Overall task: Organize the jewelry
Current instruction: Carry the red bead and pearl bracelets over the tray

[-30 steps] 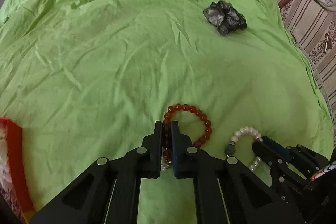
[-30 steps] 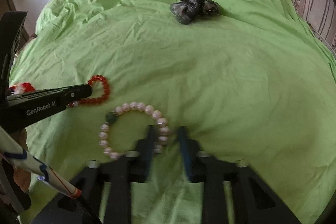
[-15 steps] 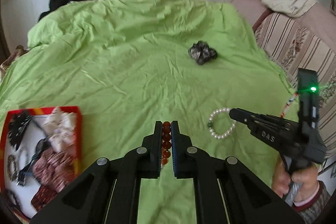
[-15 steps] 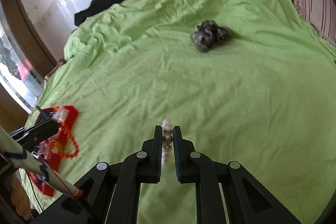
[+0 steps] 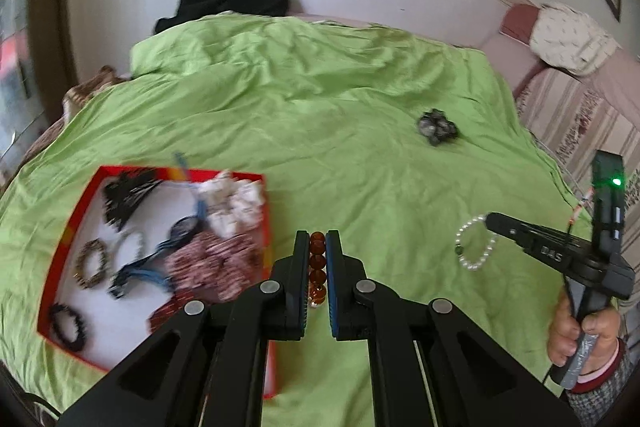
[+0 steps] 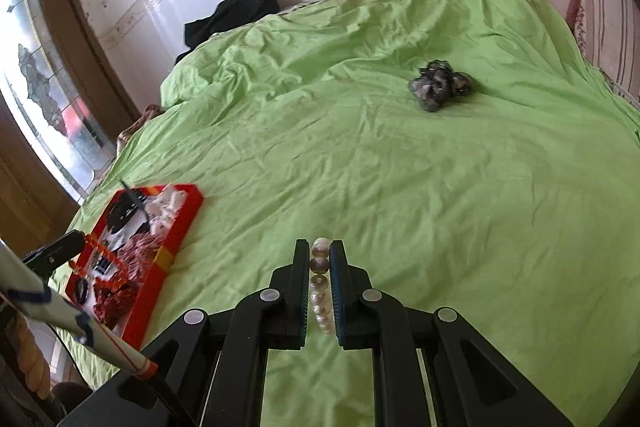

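Both my grippers are raised over the green bedspread, angled downward. The left gripper is clamped on the red bead bracelet, beads stacked between its fingers. The red tray of jewelry sits just left of and below its tips; contents are blurred, probably scrunchies and bracelets. The right gripper pinches the pearl bracelet, which dangles from its tips in the left view. My right hand grips its handle. A dark scrunchie lies well ahead.
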A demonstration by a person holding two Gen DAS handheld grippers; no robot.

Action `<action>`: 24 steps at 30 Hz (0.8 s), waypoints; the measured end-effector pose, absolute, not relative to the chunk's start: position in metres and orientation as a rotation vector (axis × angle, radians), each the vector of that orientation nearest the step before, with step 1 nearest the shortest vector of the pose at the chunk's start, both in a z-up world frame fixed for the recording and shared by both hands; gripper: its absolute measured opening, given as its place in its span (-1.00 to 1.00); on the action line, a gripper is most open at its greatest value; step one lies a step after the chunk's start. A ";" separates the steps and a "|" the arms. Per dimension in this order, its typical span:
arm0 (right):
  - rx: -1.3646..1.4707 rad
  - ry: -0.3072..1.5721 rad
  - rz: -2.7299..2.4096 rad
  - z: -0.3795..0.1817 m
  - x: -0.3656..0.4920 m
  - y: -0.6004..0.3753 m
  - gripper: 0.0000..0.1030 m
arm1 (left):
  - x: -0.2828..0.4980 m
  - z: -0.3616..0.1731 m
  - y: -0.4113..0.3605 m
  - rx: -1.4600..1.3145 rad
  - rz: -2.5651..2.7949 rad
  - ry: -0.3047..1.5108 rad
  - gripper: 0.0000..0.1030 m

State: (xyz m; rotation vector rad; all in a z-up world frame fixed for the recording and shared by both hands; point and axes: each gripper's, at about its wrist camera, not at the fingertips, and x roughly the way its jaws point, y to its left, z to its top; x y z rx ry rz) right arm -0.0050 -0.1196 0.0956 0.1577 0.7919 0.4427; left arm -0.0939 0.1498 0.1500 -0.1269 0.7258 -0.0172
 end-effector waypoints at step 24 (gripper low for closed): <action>-0.038 0.782 0.741 0.152 -0.066 0.067 -0.79 | -0.131 0.119 0.316 -0.350 0.222 0.766 -0.86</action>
